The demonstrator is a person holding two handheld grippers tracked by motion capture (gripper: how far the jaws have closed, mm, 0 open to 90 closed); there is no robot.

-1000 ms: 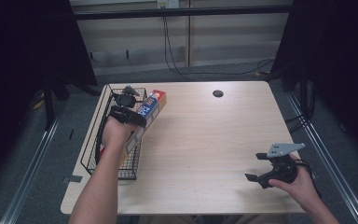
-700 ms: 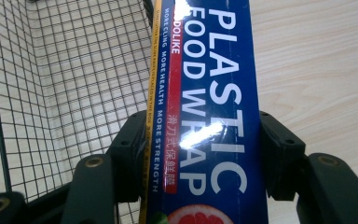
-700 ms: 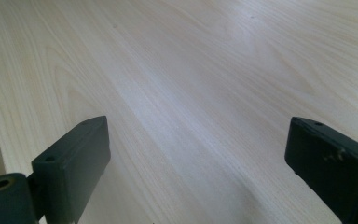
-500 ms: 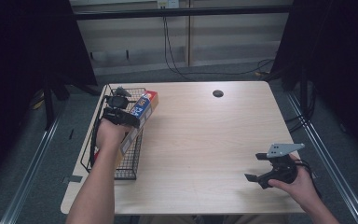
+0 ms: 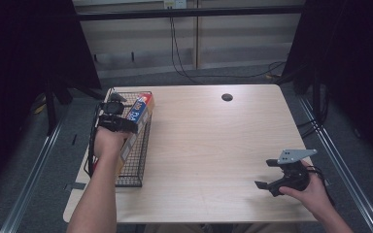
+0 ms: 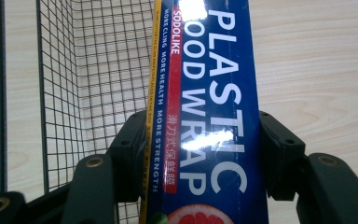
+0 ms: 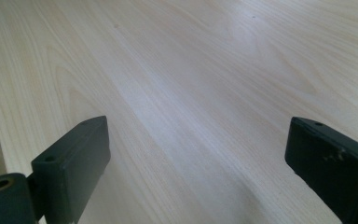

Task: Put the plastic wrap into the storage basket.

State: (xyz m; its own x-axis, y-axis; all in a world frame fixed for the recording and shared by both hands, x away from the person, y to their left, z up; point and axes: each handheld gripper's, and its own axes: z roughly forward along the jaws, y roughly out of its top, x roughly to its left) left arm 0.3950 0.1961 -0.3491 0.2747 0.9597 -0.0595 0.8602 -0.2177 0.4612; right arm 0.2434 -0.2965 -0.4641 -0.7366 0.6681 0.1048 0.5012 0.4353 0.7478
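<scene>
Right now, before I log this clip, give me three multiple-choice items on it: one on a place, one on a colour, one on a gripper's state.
1. Where does the wire basket stand on the table?
A. at its left edge
B. in its middle
C. at its right edge

2. What is the main colour of the plastic wrap box?
A. green
B. blue
C. white

3. How does the right gripper stand?
A. shut on the box
B. shut on nothing
C. open with nothing between its jaws

Answers:
1 A: in the high view the basket sits along the table's left side.
2 B: the left gripper view shows a blue face with white lettering, clamped by the left gripper.
3 C: the right gripper view shows the jaws wide apart over bare wood.
</scene>
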